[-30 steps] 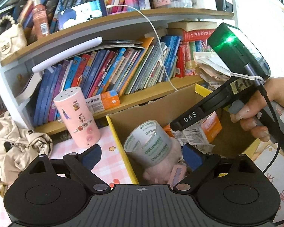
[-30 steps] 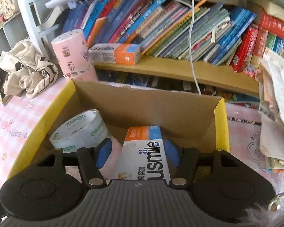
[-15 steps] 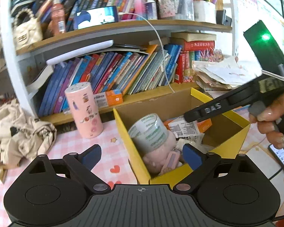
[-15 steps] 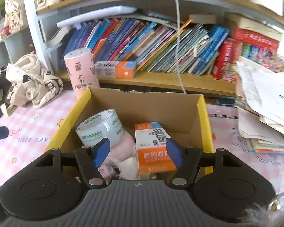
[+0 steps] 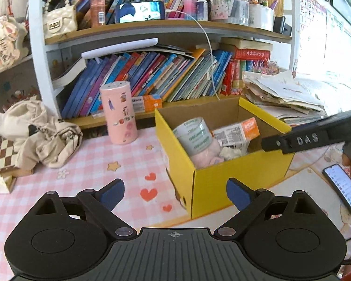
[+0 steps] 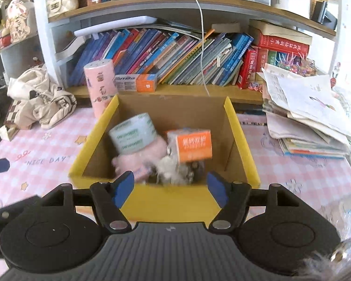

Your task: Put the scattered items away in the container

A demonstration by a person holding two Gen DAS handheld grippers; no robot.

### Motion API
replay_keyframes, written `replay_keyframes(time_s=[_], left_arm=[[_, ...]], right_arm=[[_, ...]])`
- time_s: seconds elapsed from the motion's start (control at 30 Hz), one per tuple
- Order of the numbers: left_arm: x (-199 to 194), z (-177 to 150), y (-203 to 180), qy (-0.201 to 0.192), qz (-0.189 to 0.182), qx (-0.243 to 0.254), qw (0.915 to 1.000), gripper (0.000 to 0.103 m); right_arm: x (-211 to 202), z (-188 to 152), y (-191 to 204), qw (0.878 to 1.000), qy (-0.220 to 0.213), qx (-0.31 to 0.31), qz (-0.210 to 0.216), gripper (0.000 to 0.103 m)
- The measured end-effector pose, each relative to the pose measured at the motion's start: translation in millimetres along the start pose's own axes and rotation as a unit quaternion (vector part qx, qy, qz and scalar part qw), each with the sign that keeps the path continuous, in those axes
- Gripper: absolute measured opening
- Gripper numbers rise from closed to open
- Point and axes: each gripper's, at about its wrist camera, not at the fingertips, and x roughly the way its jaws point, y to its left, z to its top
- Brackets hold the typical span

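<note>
Right gripper, empty and opening, hangs above the box's near wall and could snag it, tipping out the carton.

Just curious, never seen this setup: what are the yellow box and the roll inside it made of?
Yellow box: looks like cardboard, with a matte yellow outside, a raw brown inside and folded corners. Roll: probably plastic packing tape, with glossy, semi-clear layers and green printed lettering.

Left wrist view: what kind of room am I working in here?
Probably a child's study corner at home: a crowded bookshelf of picture books, a pink checked table mat with hearts and stars, and an alphabet chart on the wall.
</note>
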Motion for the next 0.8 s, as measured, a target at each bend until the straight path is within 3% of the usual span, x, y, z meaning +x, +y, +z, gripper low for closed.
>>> replay_keyframes(time_s=[0.4,0.53,0.8], left_arm=[[-27,-39,12,0.028,0.011,-0.034,0.999,0.098],[-32,-47,14,0.035,0.015,-0.039,0.9985,0.098],[-38,-54,20,0.049,0.031,-0.043,0.9974,0.099]], right_arm=[[-32,-69,35,0.999,0.026,0.027,-0.013,0.074],[-39,-86,46,0.999,0.032,0.03,-0.022,0.085],[-50,-99,60,0.999,0.031,0.032,-0.025,0.093]])
